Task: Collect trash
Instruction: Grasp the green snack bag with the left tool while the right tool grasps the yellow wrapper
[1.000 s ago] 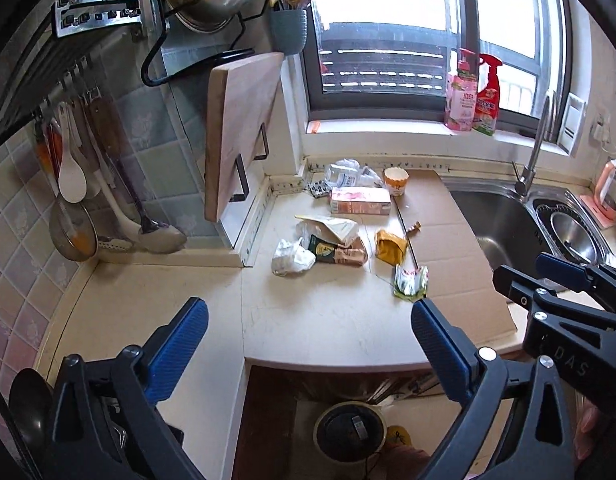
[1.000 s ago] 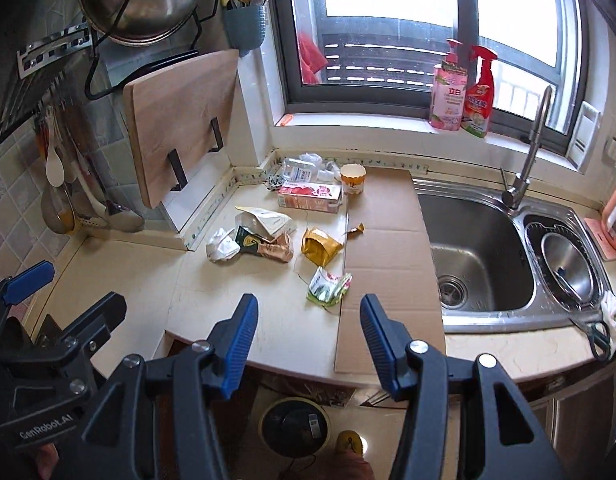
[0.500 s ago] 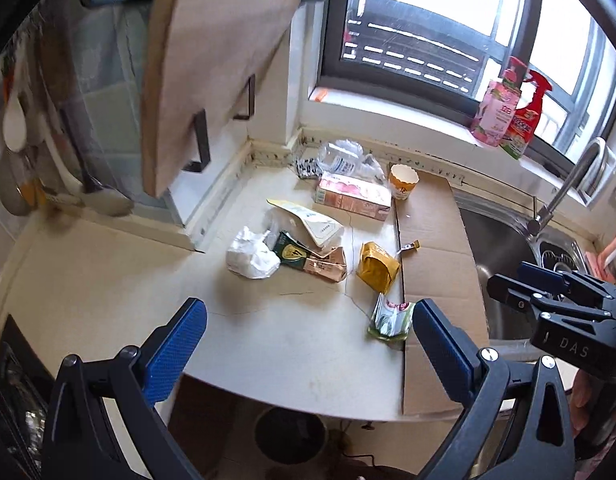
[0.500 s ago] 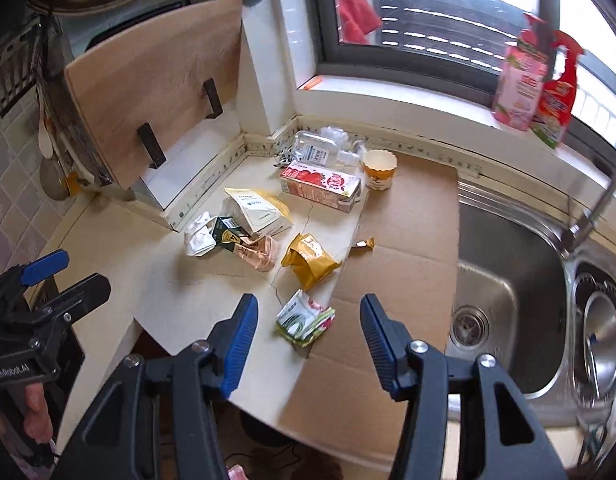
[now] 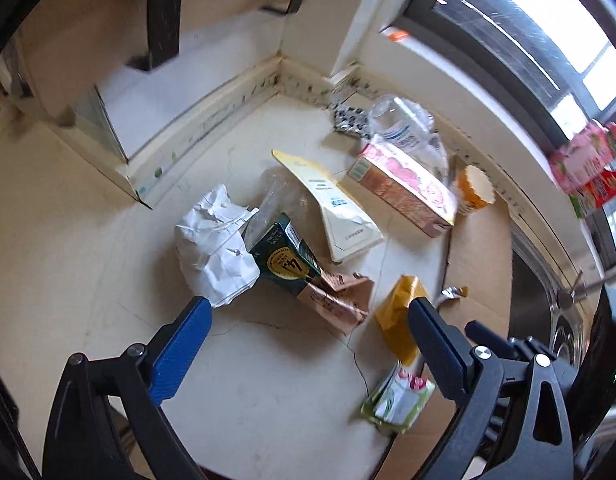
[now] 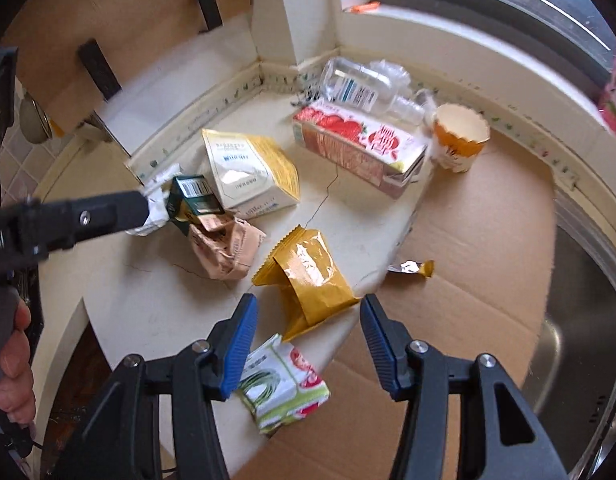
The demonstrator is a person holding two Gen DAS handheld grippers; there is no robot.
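Observation:
Trash lies scattered on the counter. My left gripper [image 5: 308, 316] is open, low over a green and tan crumpled packet [image 5: 308, 280], with crumpled white paper [image 5: 213, 248] at its left finger. My right gripper [image 6: 308, 316] is open just before a yellow foil pouch [image 6: 308, 276], above a green and white wrapper [image 6: 283, 388]. Farther back lie a white and yellow bag [image 6: 247, 168], a red strawberry carton [image 6: 356, 148], a clear plastic bottle [image 6: 360, 88] and an orange paper cup [image 6: 460, 140]. The left gripper also shows in the right wrist view [image 6: 107, 212], over the white paper.
A flat sheet of cardboard [image 6: 468, 280] covers the counter's right part. A steel sink [image 6: 588, 320] lies to the right. A wooden cutting board [image 6: 107, 20] leans on the back left wall. The counter's front edge [image 6: 87, 320] is near both grippers.
Both grippers have moved forward and down toward the trash pile, which now fills the views. Both stay open.

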